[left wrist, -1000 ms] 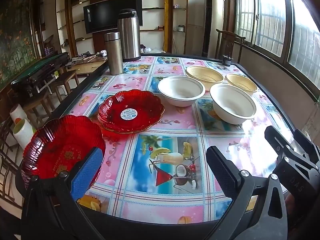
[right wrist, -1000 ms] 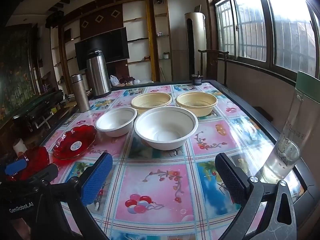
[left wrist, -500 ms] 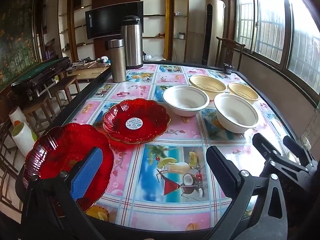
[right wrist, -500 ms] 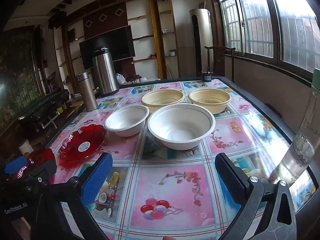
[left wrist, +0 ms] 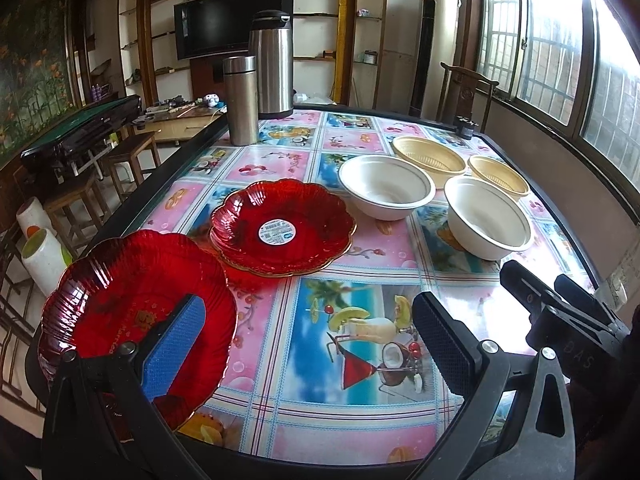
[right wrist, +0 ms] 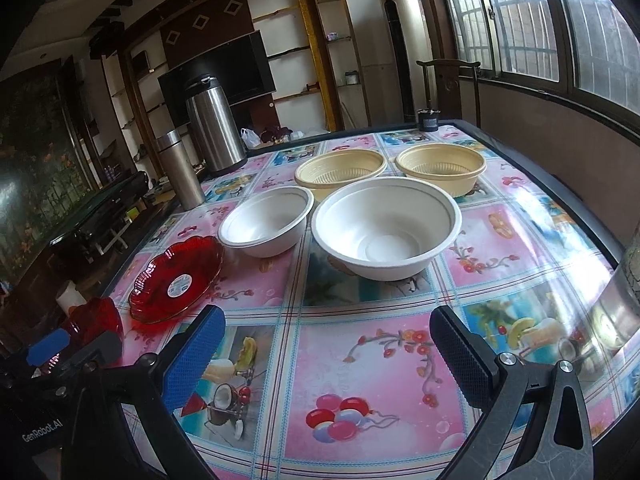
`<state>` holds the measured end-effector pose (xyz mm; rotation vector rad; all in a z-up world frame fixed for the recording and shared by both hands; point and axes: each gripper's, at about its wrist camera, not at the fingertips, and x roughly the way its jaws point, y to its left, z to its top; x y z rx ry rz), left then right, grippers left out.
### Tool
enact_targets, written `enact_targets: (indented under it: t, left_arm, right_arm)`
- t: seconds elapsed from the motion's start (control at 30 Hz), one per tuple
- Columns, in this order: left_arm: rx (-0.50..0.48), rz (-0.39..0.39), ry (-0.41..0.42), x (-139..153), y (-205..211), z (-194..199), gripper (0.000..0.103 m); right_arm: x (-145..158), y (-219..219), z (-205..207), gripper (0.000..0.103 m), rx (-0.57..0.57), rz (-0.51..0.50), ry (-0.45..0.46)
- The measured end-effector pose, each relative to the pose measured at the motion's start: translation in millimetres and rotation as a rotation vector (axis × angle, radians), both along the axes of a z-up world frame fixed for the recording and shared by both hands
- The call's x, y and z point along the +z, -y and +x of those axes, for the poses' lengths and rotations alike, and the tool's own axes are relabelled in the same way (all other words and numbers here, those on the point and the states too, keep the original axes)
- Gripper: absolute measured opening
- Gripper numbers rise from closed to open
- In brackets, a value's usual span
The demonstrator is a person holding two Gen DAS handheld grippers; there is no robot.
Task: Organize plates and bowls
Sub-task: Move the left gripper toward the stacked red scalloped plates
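Two red glass plates lie at the table's left: one (left wrist: 132,300) at the front-left corner, and one with a round sticker (left wrist: 280,228) just beyond it. My left gripper (left wrist: 308,312) hangs open above the front edge, its blue left finger over the near plate's right side, holding nothing. Past the plates come two white bowls (left wrist: 386,192) (left wrist: 488,220), then two yellow basket bowls (left wrist: 428,160) (left wrist: 498,178). My right gripper (right wrist: 326,320) is open and empty, short of the larger white bowl (right wrist: 386,228). The smaller white bowl (right wrist: 266,220) is to its left.
A tall steel thermos (left wrist: 272,64) and a steel flask (left wrist: 240,100) stand at the far left of the table (left wrist: 360,432). A clear bottle (right wrist: 632,272) stands at the right front edge. Stools and a green-topped table are beyond the left side.
Both grippers stay open. The left view has drawn back and risen a little. The right view has swung left, so the bowls sit further right and the bottle is at the frame edge.
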<state>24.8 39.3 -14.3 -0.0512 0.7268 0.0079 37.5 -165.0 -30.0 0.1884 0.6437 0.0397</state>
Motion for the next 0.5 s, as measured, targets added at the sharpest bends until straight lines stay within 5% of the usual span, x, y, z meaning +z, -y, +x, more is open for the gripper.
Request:
enact_targets:
  t: [0.33,0.5]
  left_arm:
    - [0.03,-0.004,-0.042,-11,-10,7,0.103]
    - [0.038,0.008,-0.05,-13,-10,11,0.103]
  right_arm:
    - [-31,-6,14,0.103,0.03,0.082,-0.001]
    - [-44,16,24,0.102,0.029,0.238,-0.06]
